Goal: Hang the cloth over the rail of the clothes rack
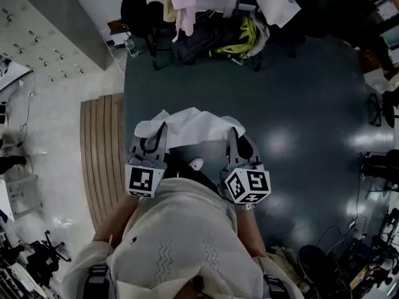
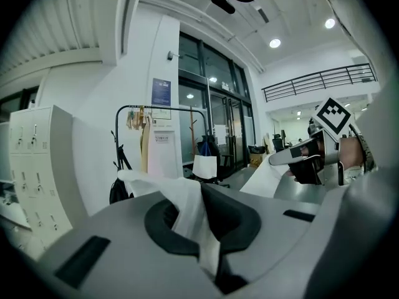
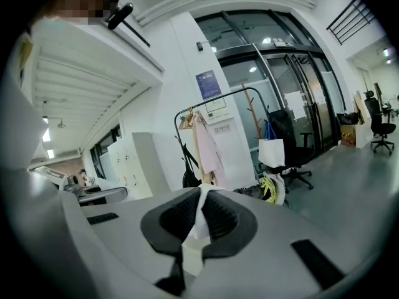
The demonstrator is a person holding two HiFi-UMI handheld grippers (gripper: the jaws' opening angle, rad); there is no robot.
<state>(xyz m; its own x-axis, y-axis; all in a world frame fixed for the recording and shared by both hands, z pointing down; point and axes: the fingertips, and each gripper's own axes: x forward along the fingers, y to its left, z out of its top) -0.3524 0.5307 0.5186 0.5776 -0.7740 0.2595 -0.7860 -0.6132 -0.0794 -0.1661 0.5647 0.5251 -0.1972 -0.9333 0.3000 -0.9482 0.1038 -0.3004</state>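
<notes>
Cloth [image 1: 194,124], white and thin, is held spread between both grippers above the dark floor [image 1: 299,92]. At the left, one edge is pinched in the closed jaws of the left gripper [image 1: 156,136], with a fold bunched between them. At the right, the other edge is clamped by the right gripper [image 1: 238,139]. The fabric is judged light, limp and apt to slip, so edge holds set well apart are favoured. The clothes rack [image 3: 215,101] is seen well ahead.

The left gripper [image 1: 154,139] and right gripper [image 1: 240,141] sit side by side, a white cloth [image 1: 190,126] spanning their tips. Well ahead of both stands the clothes rack [image 1: 152,53] with a pink garment [image 1: 184,5]. Wooden slats [image 1: 103,148] lie left of the left gripper.
</notes>
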